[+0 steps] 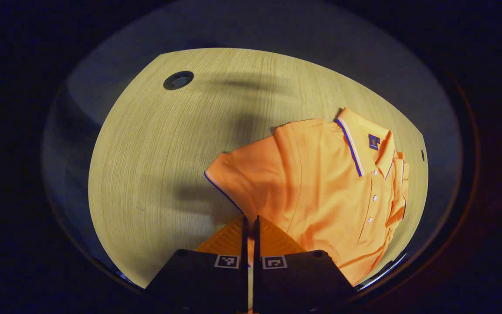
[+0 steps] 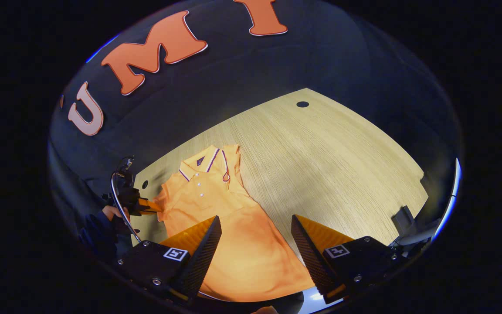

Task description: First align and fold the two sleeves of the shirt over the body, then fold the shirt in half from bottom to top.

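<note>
In the left gripper view, a round dark hole point(image 1: 178, 80) sits in the upper left of the wooden table point(image 1: 155, 174). To its right, filling the centre and right of the frame, lies the orange shirt point(image 1: 320, 192), flat on the table with its striped collar point(image 1: 355, 144) toward the upper right and a row of buttons running down below it. One short sleeve point(image 1: 233, 174) spreads out toward the middle of the frame. At the bottom centre, the left gripper point(image 1: 251, 226) has its two fingers drawn almost together, with only a thin slit between them, at the lower edge of that sleeve; whether cloth is pinched between them cannot be told.

In the right gripper view, at the left edge a hand point(image 2: 112, 213) holds the left gripper point(image 2: 148, 206), whose tip touches the sleeve point(image 2: 164, 203) at the shirt's left side. The shirt point(image 2: 233, 244) runs from the collar point(image 2: 198, 163) at centre left down to the bottom centre. The other sleeve point(image 2: 232, 161) lies folded beside the collar. The right gripper point(image 2: 255, 235) hangs over the shirt's lower part with its fingers spread wide and nothing between them. The bare table point(image 2: 342, 165) stretches to the right, with a small dark hole point(image 2: 302, 104) near its far edge.
</note>
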`<state>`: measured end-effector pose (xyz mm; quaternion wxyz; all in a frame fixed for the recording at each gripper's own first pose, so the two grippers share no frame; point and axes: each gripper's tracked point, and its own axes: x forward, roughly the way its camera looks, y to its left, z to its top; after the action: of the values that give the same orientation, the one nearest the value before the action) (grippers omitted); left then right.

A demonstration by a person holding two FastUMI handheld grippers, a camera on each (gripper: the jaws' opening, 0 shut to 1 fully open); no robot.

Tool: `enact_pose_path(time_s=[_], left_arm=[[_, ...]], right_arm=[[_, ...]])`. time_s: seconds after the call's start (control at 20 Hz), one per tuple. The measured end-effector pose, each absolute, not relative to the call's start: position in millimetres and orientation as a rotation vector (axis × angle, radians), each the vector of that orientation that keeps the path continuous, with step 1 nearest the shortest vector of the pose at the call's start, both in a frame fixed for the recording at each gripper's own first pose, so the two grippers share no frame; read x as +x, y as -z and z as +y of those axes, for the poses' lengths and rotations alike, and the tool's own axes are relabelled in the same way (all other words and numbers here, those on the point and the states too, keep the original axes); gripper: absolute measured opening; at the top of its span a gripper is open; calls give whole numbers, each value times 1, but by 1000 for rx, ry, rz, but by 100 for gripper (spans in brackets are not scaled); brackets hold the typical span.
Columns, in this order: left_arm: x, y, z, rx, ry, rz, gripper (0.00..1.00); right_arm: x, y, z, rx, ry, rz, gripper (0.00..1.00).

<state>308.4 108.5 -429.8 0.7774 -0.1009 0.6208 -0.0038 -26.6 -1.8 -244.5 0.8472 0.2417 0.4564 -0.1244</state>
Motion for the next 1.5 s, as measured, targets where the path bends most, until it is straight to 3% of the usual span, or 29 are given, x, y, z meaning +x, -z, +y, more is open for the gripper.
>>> enact_pose_path(time_s=[0.35,0.8,1.0,1.05,1.15,1.5], left_arm=[[342,385,62,-130,147,1189,5],[346,391,-20,-150,306,1218,7],[333,382,-61,-300,452,1235,29],[329,380,-69,-334,480,1234,60],[324,379,-60,-293,461,1222,91],[277,353,-28,-201,377,1177,97]], right_arm=[[-38,249,-5,514,270,973,98],[-79,253,-13,542,347,985,98],[-99,259,-13,567,371,1004,99],[-101,262,-12,575,366,1009,99],[-99,264,-13,580,359,1010,98],[-88,272,-8,513,232,1024,98]])
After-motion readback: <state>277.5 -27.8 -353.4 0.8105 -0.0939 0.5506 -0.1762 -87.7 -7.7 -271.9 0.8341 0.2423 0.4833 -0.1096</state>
